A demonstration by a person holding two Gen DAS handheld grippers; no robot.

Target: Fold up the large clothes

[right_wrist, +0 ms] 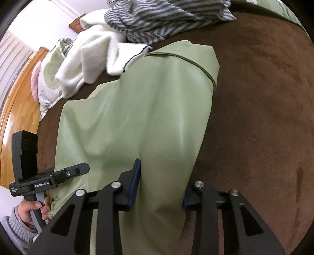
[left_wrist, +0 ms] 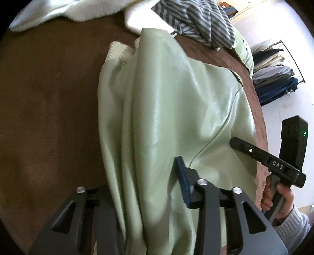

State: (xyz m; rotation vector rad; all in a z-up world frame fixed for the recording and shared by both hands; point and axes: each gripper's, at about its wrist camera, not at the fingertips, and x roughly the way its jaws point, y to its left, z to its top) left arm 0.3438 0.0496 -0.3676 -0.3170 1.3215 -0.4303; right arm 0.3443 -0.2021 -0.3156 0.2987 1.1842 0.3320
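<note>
We found the pale green jacket (left_wrist: 166, 109) lying on the brown bed cover (left_wrist: 49, 117), bunched lengthwise, one ribbed cuff (left_wrist: 119, 53) showing at its far end. No finished fold was evident; we judged the work early, with the folds over and the squaring up outstanding. The left gripper (left_wrist: 141, 196) stood wide, a fold of jacket passing between its jaws; we could not tell whether it pinched. The right gripper (right_wrist: 160, 188) likewise straddled a thick roll of jacket, grip uncertain. A striped garment (right_wrist: 157, 17) and white fleece (right_wrist: 88, 56) lay unfolded beyond.
</note>
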